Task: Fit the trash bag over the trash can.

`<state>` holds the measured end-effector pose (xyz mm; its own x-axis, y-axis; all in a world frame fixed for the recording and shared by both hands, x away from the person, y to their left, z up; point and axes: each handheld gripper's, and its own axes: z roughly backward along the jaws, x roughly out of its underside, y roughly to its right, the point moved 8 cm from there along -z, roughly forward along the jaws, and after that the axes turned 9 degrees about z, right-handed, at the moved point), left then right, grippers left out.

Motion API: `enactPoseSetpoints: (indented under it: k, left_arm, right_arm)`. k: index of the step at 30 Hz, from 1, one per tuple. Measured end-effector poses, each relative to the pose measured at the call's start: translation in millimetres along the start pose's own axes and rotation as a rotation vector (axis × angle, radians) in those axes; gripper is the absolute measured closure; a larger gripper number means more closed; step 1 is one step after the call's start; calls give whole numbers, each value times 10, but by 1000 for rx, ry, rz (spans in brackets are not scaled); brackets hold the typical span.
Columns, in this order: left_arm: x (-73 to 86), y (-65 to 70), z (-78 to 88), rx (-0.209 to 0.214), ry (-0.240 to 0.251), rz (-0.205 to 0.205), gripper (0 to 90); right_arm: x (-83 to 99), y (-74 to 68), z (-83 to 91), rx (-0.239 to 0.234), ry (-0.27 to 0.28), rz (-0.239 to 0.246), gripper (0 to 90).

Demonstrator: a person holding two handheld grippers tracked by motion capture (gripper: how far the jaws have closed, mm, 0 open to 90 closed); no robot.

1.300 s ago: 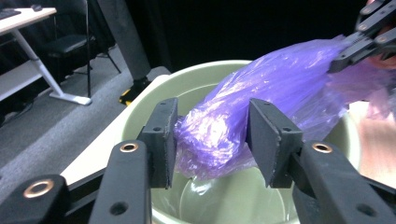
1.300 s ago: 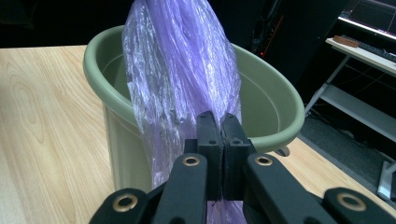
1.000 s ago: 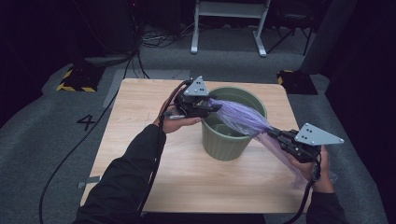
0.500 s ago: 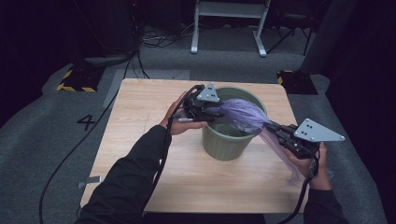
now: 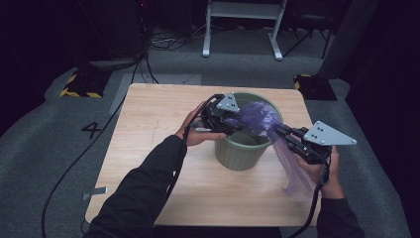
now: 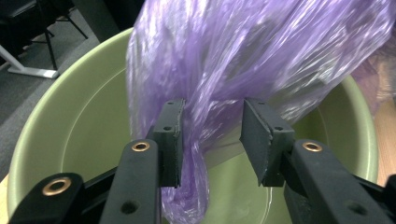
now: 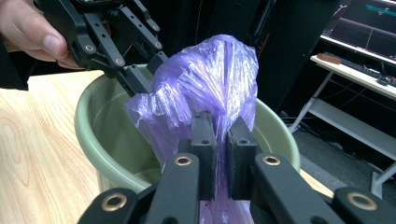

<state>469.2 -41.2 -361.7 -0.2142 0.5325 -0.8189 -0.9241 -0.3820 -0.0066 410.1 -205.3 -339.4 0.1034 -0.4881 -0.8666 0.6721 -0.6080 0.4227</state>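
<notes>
A green bucket (image 5: pixel 242 154) stands on the wooden table (image 5: pixel 148 129), and a thin purple plastic bag (image 5: pixel 257 119) is bunched over its mouth. My left gripper (image 5: pixel 240 122) reaches over the near-left rim. In the left gripper view its pads (image 6: pixel 170 135) stand partly apart with gathered film (image 6: pixel 243 51) between them, above the bucket's inside (image 6: pixel 84 116). My right gripper (image 5: pixel 280 130) is at the bucket's right rim. In the right gripper view its jaws (image 7: pixel 219 135) pinch the bag (image 7: pixel 210 74) and have just been opening slightly. The bag's tail (image 5: pixel 297 173) hangs down the bucket's right side.
The table's left half and front are bare wood. Cables (image 5: pixel 74 163) trail over the grey floor to the left, and a white frame's legs (image 5: pixel 242 29) stand behind the table. A dark post (image 5: pixel 341 44) is at the back right.
My left gripper has moved right, from the bucket's left rim to over its mouth, carrying the bag's end with it. The bag now bunches up higher between the two grippers.
</notes>
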Motion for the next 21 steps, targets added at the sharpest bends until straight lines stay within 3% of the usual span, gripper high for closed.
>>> enactPoseSetpoints:
  k: [3,7,11,14,17,21]
  left_arm:
    - [5,-4,19,-4,0,3,551]
    - [-18,-9,119,18,52,48,467]
    - [-27,5,261,17,101,48,366]
    - [-66,13,348,15,133,40,349]
    - [-71,-6,386,-19,125,28,365]
    - [-31,-84,448,-42,123,44,386]
  right_arm:
    - [-8,-26,-47,-8,-10,5,845]
    - [15,-45,-102,-16,-32,6,847]
    - [41,-58,-138,-24,-47,7,857]
    - [37,-76,-167,-31,-60,18,868]
    - [37,-94,-190,-24,-83,40,884]
    - [70,-84,-155,-3,-106,59,894]
